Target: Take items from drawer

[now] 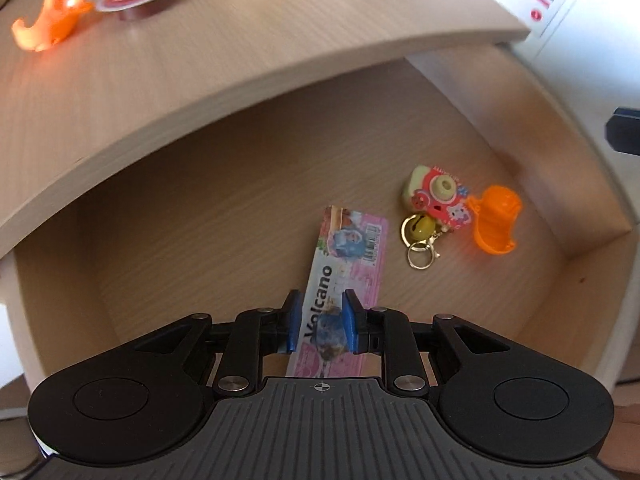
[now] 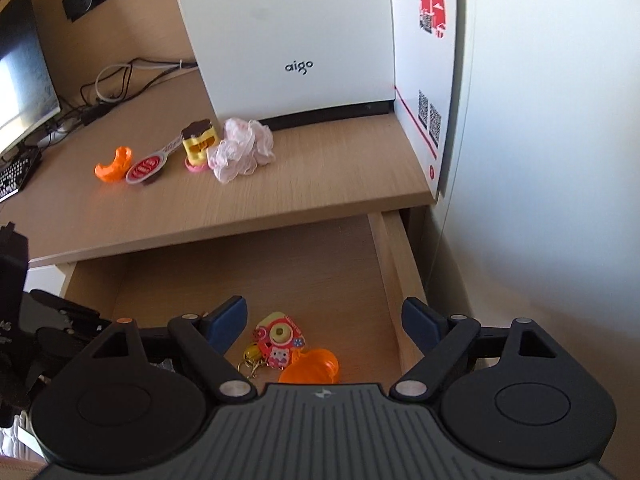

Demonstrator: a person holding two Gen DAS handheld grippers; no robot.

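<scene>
The drawer (image 1: 200,200) stands pulled out under the desk top. On its floor lie a pink "Volcano" packet (image 1: 352,248), a red and yellow toy-camera keychain (image 1: 438,196) with a yellow bell (image 1: 419,228), and an orange plastic shell (image 1: 496,220). My left gripper (image 1: 321,300) hovers over the near end of the packet, its blue pads a narrow gap apart and not pressing on it. My right gripper (image 2: 325,308) is wide open above the keychain (image 2: 280,338) and the orange shell (image 2: 312,368), holding nothing.
On the desk top (image 2: 320,168) sit an orange shell half (image 2: 114,166), a red-and-white spoon-shaped label (image 2: 146,168), a yellow toy (image 2: 198,142) and crumpled pink cloth (image 2: 244,148). A white aigo box (image 2: 288,40) stands behind them. Monitor (image 2: 20,72) and cables are at left, a wall at right.
</scene>
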